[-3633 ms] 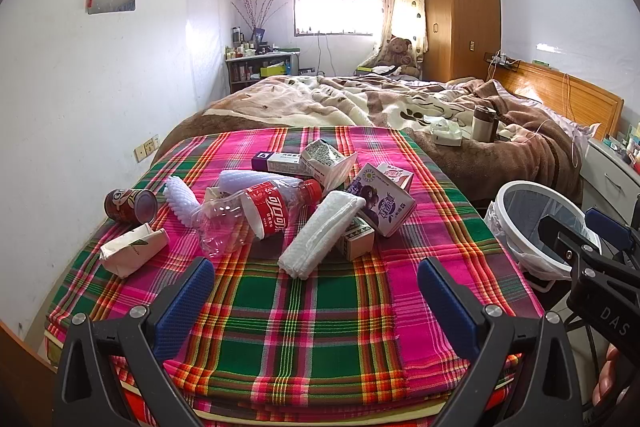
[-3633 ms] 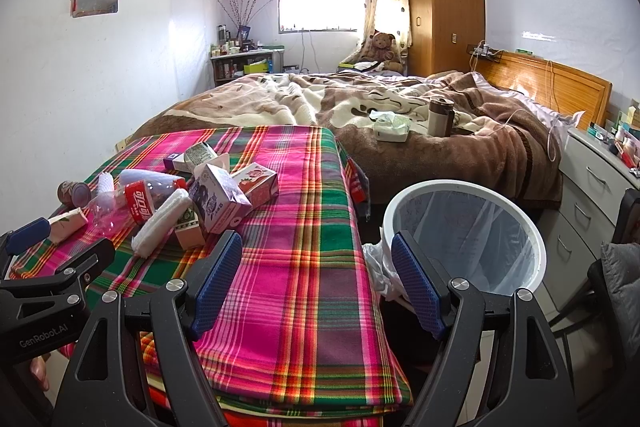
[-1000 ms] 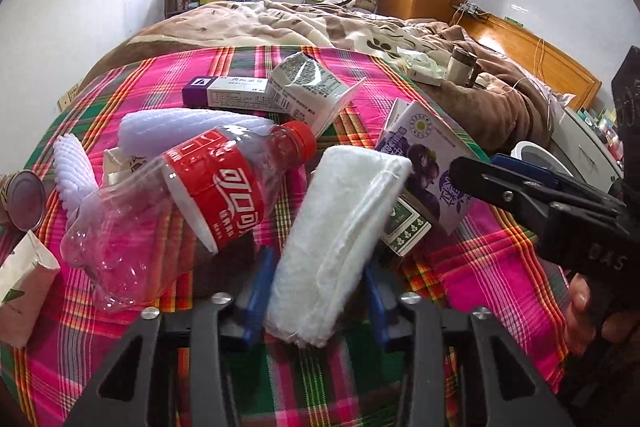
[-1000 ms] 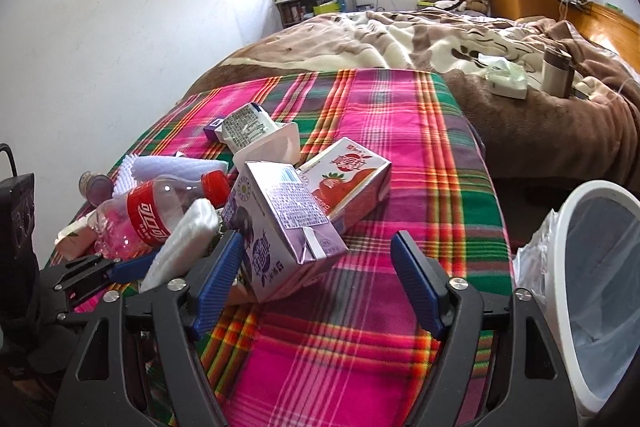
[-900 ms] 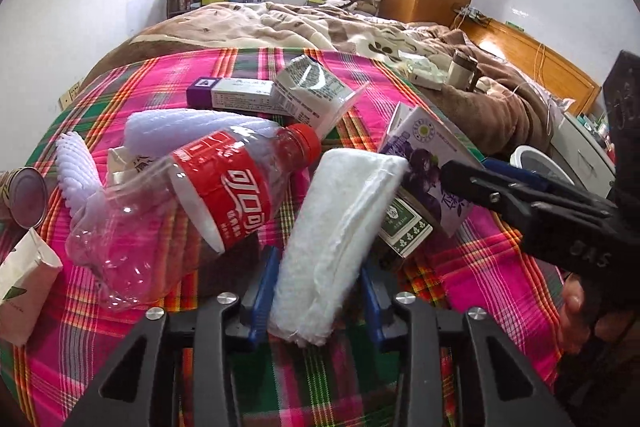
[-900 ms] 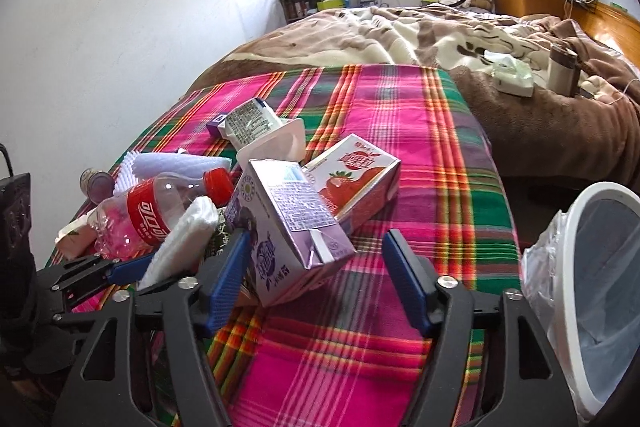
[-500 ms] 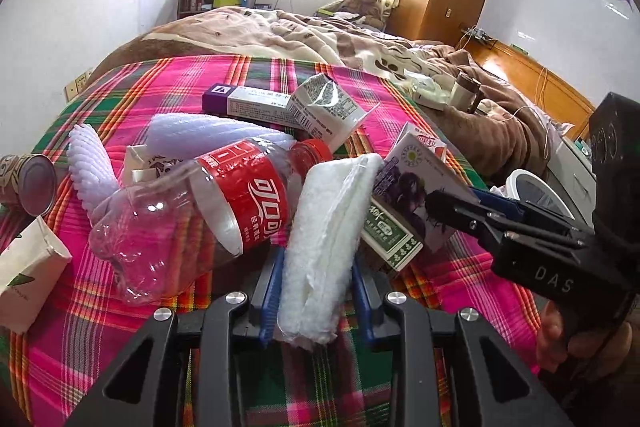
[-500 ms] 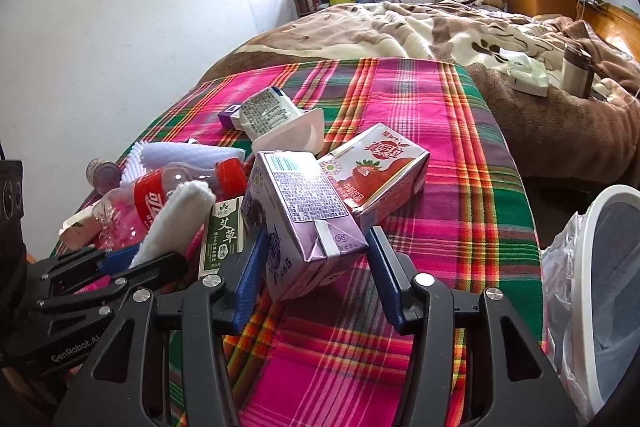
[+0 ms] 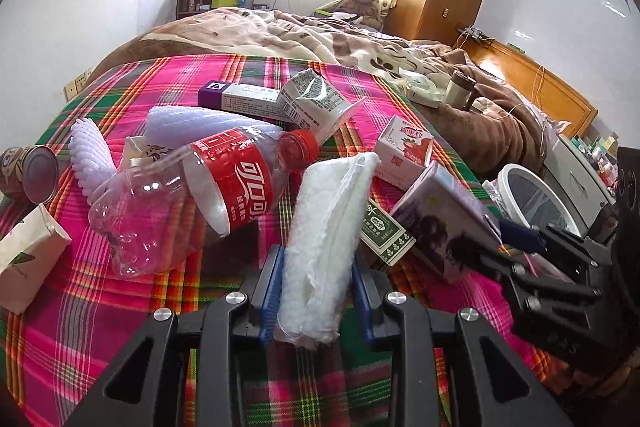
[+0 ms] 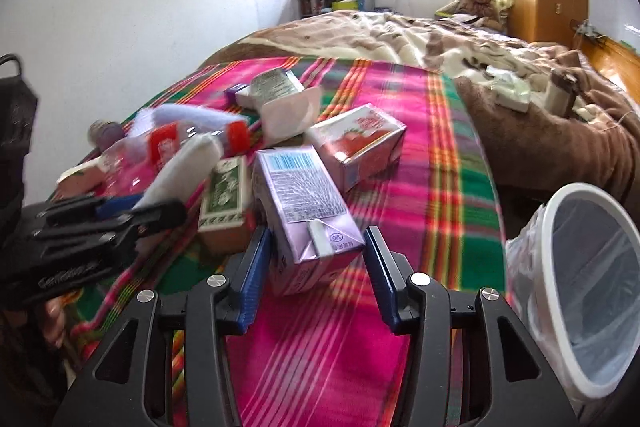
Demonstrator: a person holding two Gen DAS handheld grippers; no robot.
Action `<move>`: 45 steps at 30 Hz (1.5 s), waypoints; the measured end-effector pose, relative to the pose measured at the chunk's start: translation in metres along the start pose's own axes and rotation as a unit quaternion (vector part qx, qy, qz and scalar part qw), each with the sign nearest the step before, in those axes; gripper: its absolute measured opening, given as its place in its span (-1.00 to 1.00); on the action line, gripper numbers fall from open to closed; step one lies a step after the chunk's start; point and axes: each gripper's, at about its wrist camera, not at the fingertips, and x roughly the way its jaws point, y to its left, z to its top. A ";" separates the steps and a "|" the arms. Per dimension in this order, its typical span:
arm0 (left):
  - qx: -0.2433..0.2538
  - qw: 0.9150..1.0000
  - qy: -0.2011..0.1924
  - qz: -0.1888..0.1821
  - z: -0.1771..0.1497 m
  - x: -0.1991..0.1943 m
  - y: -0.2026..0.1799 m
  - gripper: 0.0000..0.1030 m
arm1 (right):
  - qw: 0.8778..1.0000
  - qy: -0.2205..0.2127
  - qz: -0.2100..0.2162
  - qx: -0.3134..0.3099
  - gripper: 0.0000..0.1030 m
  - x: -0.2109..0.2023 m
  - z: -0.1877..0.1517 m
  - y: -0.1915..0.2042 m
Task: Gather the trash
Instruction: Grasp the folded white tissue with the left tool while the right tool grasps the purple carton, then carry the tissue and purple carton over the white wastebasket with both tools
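My left gripper [image 9: 316, 291] is shut on a white foam wrap [image 9: 324, 235] and holds its near end just above the plaid cloth [image 9: 120, 307]. My right gripper [image 10: 316, 267] is shut on a purple milk carton [image 10: 304, 203], which also shows in the left wrist view [image 9: 444, 223]. Beside them lie a clear bottle with a red label [image 9: 192, 199], a green small box [image 10: 224, 199], a strawberry carton [image 10: 360, 143], an opened white carton [image 9: 312, 103] and a purple-and-white long box [image 9: 240, 97]. A white-rimmed trash bin [image 10: 576, 291] with a clear liner stands to the right.
A tin can [image 9: 34, 169], a beige packet [image 9: 28, 263] and white foam netting [image 9: 90, 151] lie at the cloth's left edge. Behind is a bed with a brown blanket [image 10: 480, 51], a flask [image 9: 460, 89] and a tissue pack on it. Drawers [image 9: 580, 163] stand right.
Both grippers closed in: the left on the foam wrap, the right on the purple carton. Both have since lifted slightly, and the right view is blurred by motion.
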 end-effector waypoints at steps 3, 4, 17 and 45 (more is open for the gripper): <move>-0.003 1.000 0.000 0.002 0.000 0.000 0.000 -0.37 | 1.000 0.010 0.028 -0.010 0.04 0.003 -0.001 0.002; -0.004 1.000 0.000 0.003 0.000 -0.001 0.000 -0.37 | 1.000 0.003 0.024 -0.015 0.13 0.004 0.000 0.002; -0.002 1.000 -0.005 0.009 0.004 -0.003 -0.003 -0.37 | 0.999 0.007 0.033 0.028 -0.24 0.024 0.013 -0.008; 0.004 0.999 0.001 0.036 0.005 0.007 -0.031 -0.47 | 0.995 -0.061 0.017 0.075 -0.25 -0.023 0.005 -0.035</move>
